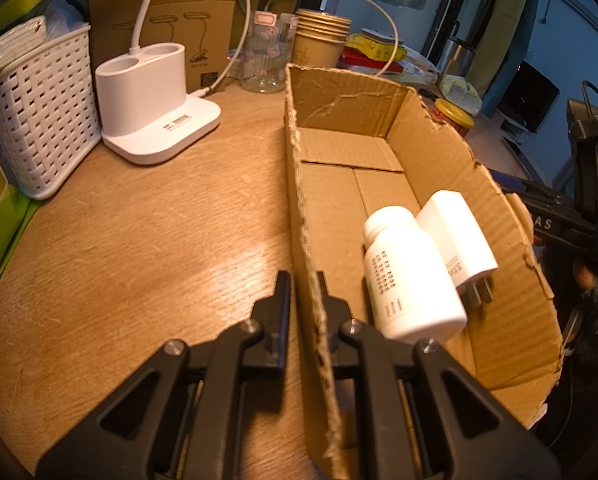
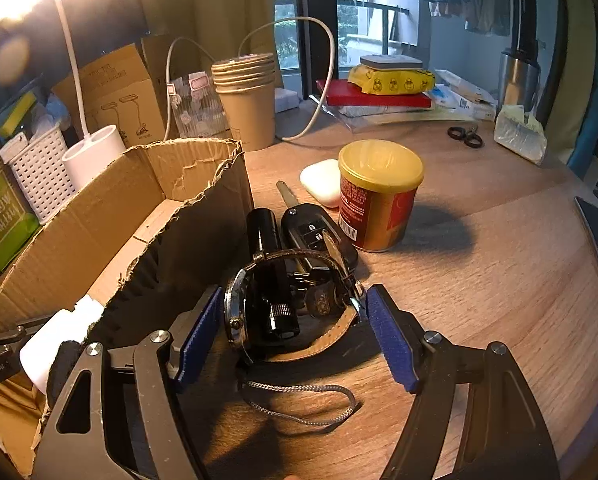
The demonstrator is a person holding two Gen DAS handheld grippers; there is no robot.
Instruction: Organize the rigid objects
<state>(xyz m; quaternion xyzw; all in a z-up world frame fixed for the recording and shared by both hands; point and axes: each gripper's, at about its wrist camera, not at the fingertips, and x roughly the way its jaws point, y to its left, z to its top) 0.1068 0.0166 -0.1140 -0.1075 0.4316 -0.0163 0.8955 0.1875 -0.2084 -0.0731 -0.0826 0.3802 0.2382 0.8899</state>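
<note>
The left gripper (image 1: 303, 280) has its jaws pinching the torn left wall of the open brown cardboard box (image 1: 299, 184), one finger outside the wall and one inside. In the box lie a white plastic pill bottle (image 1: 413, 280) on its side and, touching it on the far side, a white plug-in charger block (image 1: 457, 236) with its metal prongs toward the camera. The box sits on the wooden table (image 1: 147, 240), with a white desk-lamp base (image 1: 155, 108) and a white woven plastic basket (image 1: 39, 112) well to its left. The right gripper (image 2: 295, 320) has its blue-padded jaws spread wide on either side of a wristwatch with a metal case and brown leather strap (image 2: 243, 312), which stands on edge on the table just beside the box's outer wall (image 2: 203, 216); whether the pads touch the watch cannot be told. Seen through the strap's loop are a black cylindrical flashlight (image 2: 269, 264) and a black folding car key (image 2: 315, 232) with a bunch of keys. Just beyond stand a yellow-lidded red and gold tin (image 2: 379, 196) and a small white rounded case (image 2: 323, 182), near each other. A grey braided lanyard (image 2: 303, 400) lies between the gripper's fingers.
</note>
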